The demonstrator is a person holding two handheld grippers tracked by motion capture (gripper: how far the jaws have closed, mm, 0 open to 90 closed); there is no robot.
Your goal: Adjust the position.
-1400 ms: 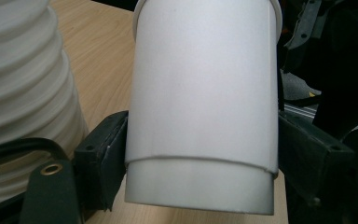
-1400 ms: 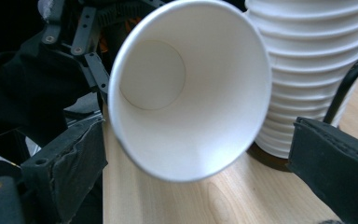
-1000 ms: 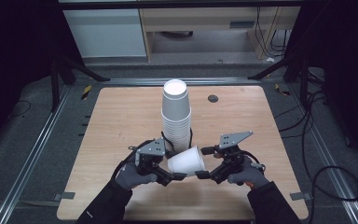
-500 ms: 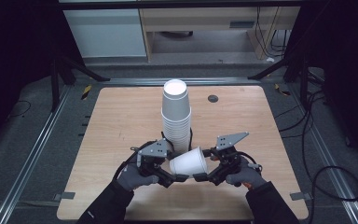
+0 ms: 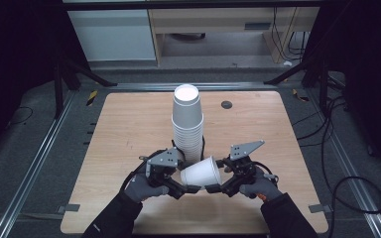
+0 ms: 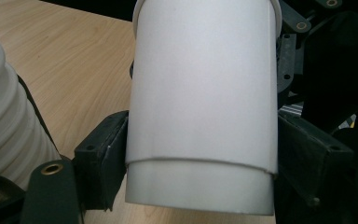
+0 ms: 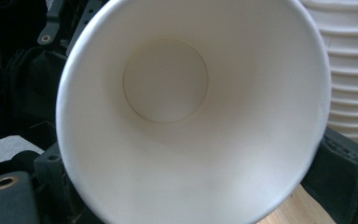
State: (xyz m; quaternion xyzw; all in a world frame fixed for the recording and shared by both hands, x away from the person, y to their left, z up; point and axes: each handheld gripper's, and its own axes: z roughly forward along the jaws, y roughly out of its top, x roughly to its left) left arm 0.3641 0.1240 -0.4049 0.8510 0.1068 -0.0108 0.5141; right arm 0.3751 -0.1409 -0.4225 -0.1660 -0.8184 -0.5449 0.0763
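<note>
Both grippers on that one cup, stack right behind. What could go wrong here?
1. The right gripper has just been closing at the paper cup's open rim; thin wall could crush.
2. The left gripper clamps the base; opposing pulls might tear or drop it.
3. The cup stack stands close behind; a nudge could topple it.

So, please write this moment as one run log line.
left hand-held gripper: shut on paper cup base | right hand-held gripper: closing at rim | cup stack: upright behind
</note>
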